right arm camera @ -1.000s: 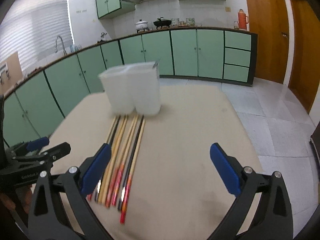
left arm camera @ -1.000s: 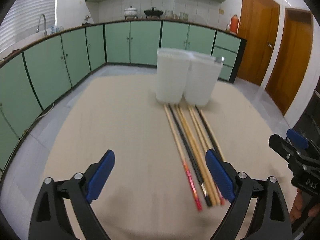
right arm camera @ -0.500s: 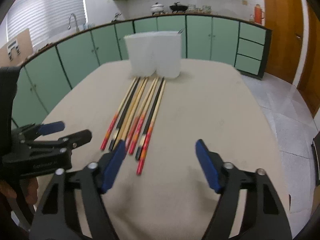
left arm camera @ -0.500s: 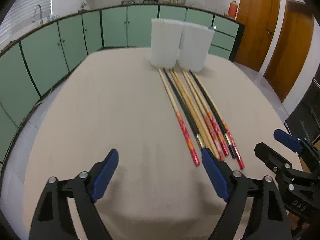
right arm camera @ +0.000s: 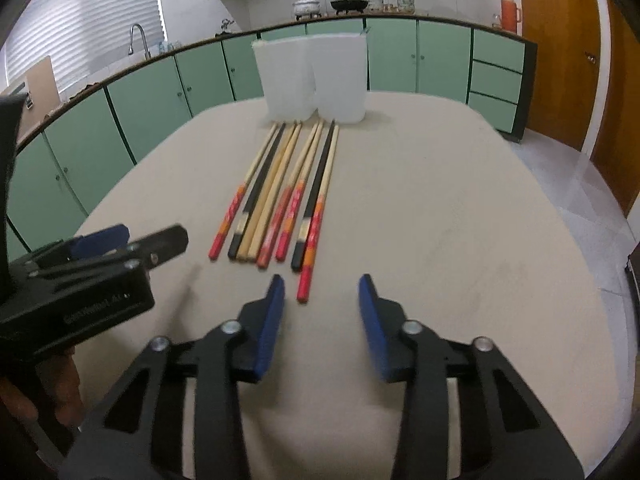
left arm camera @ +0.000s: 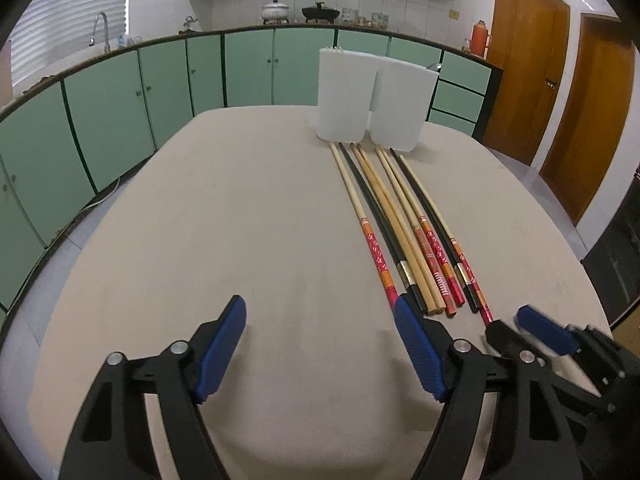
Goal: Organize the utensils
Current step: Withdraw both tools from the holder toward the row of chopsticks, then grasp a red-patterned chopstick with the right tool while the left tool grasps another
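Note:
Several chopsticks point(left arm camera: 404, 220) point(right arm camera: 288, 192) lie side by side on the beige table point(left arm camera: 224, 240), running from two white plastic holders point(left arm camera: 370, 100) point(right arm camera: 314, 78) toward me. My left gripper point(left arm camera: 320, 320) hovers just left of their near ends, jaws closing slowly with nothing between them. My right gripper point(right arm camera: 322, 292) sits just behind the near tip of the rightmost red-ended chopstick point(right arm camera: 310, 272); its jaws are closing and the pads press on nothing. Each gripper shows in the other's view, the right gripper point(left arm camera: 516, 328) at lower right and the left gripper point(right arm camera: 132, 240) at left.
Green kitchen cabinets point(left arm camera: 120, 92) curve round behind the table, with a sink tap point(left arm camera: 102, 28) at left and pots point(left arm camera: 276, 10) on the counter. Brown doors point(left arm camera: 528, 60) stand at the right. The table edge point(left arm camera: 592, 280) drops off to tiled floor on the right.
Both grippers have moved down and forward toward the chopsticks' near ends. The right jaws have narrowed a lot; the left jaws have narrowed slightly.

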A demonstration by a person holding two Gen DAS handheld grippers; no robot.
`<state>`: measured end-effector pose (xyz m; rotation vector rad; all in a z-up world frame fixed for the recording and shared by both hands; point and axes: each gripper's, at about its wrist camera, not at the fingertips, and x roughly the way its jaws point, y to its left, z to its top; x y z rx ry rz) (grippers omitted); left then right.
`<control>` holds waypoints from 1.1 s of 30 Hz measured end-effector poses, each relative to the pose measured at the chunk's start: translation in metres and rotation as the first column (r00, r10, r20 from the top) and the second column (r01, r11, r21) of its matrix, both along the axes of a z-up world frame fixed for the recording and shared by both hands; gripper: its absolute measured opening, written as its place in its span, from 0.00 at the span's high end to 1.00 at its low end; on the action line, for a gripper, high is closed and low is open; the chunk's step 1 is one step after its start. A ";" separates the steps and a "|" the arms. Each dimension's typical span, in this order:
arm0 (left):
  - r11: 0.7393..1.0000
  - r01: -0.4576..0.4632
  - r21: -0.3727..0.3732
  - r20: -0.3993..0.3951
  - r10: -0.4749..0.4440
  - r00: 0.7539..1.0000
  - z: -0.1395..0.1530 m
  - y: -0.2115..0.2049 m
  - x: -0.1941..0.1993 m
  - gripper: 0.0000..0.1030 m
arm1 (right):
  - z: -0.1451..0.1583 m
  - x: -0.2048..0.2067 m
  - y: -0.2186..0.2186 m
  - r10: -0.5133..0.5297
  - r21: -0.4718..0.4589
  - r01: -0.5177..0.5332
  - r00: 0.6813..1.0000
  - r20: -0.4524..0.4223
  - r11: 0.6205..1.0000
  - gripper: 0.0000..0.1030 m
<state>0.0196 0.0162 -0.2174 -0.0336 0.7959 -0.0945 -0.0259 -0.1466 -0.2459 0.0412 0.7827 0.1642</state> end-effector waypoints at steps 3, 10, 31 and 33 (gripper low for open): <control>1.000 0.003 0.000 -0.009 -0.003 1.000 -0.003 0.001 0.000 0.27 | -0.001 -0.001 0.004 0.001 -0.029 0.000 1.000 0.016 1.000 0.76; 0.999 0.031 -0.013 -0.029 -0.031 0.999 -0.006 -0.003 0.004 0.28 | -0.003 0.003 0.004 0.001 -0.032 0.000 1.000 0.018 0.999 0.95; 0.999 0.039 0.025 -0.028 -0.038 0.999 -0.011 -0.026 0.016 0.74 | 0.001 0.013 -0.029 -0.071 0.033 0.070 0.997 0.015 0.997 0.95; 0.998 0.056 0.015 -0.032 -0.056 0.998 -0.011 -0.027 0.017 0.90 | 0.000 0.013 -0.028 -0.070 0.032 0.069 0.997 0.013 0.997 0.95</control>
